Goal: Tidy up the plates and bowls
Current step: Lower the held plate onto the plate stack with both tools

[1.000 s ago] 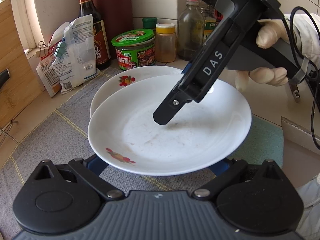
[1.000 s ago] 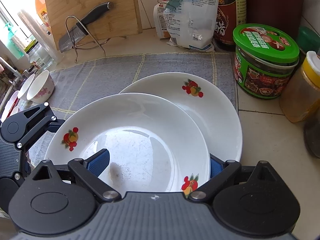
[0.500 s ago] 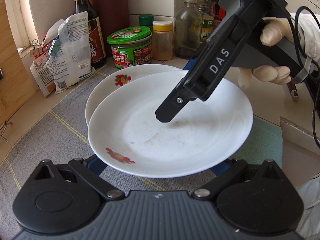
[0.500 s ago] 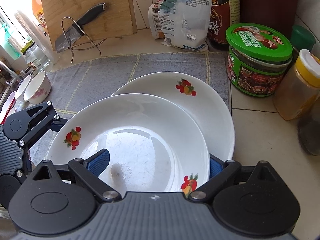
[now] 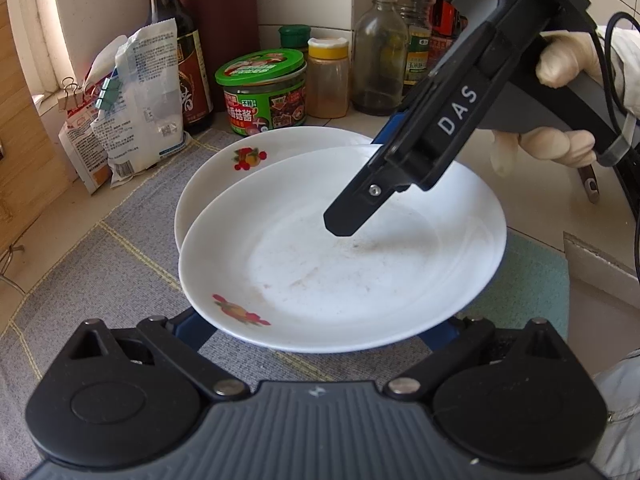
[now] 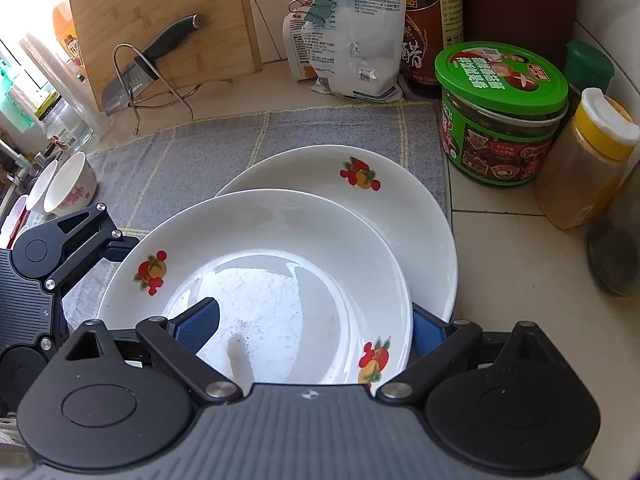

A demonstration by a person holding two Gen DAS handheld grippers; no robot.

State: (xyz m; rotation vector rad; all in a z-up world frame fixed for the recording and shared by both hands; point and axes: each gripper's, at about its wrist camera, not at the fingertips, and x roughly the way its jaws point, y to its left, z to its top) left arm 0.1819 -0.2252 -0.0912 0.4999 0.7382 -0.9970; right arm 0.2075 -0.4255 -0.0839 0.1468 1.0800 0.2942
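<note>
A white plate with fruit prints (image 5: 344, 264) (image 6: 264, 280) is held just above a second matching plate (image 5: 280, 148) (image 6: 400, 216) that lies on the grey mat. My right gripper (image 6: 316, 324) is shut on the upper plate's rim, one finger (image 5: 360, 208) over the plate, the other under it. My left gripper (image 5: 320, 332) sits at the plate's near edge with its blue pads (image 5: 192, 328) below the rim, jaws spread wide. Small bowls (image 6: 72, 184) stand at the far left in the right wrist view.
A green-lidded jar (image 5: 264, 92) (image 6: 500, 112), a yellow-capped jar (image 6: 588, 160), sauce bottles (image 5: 176, 48) and a clipped bag (image 5: 140, 96) line the wall behind the plates. A knife on a wire rack (image 6: 148, 68) leans on a wooden board (image 6: 160, 20).
Both grippers and the upper plate have shifted toward the jars, so the upper plate covers more of the lower one. The grips look the same.
</note>
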